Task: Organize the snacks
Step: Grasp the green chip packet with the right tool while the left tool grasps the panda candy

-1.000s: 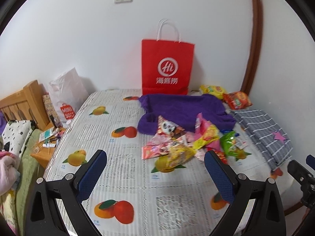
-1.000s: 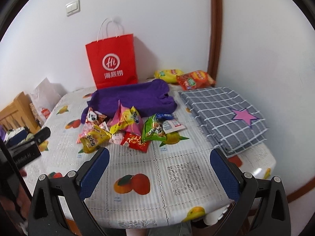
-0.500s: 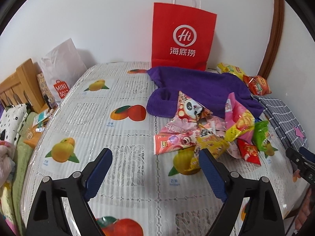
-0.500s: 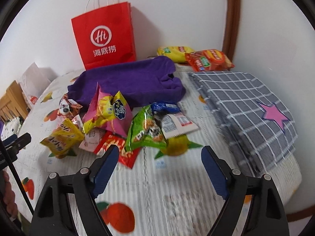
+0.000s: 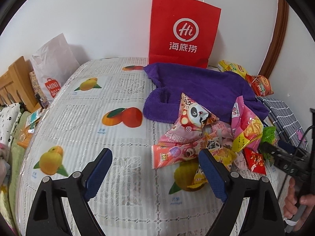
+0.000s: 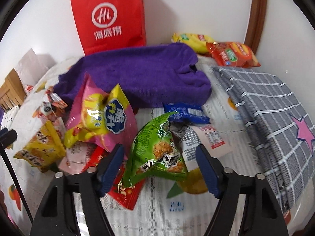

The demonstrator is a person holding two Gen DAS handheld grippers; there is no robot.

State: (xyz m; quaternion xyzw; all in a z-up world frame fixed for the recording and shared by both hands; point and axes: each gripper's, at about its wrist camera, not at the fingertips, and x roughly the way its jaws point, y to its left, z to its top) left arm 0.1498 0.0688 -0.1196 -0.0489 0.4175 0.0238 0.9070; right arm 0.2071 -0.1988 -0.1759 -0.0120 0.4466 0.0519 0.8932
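Snacks fill far more of both wrist views than they did a second ago: both grippers have closed in on the pile heaped at centre and left of the right wrist frame. The right gripper (image 6: 159, 169) now straddles the green snack packet (image 6: 157, 153) at lower centre, jaws spread wide on either side of it and gripping nothing; whether the pads touch the foil I cannot tell. The left gripper (image 5: 155, 175), equally wide open and empty, hangs over the fruit-print surface (image 5: 78, 122), its right finger beside the pink packet (image 5: 173, 153) at the pile's near edge. Judging by this approach, sorting is only starting, and the green packet looks like the first pick. Behind stand the purple towel (image 6: 141, 72) and red paper bag (image 6: 110, 15).
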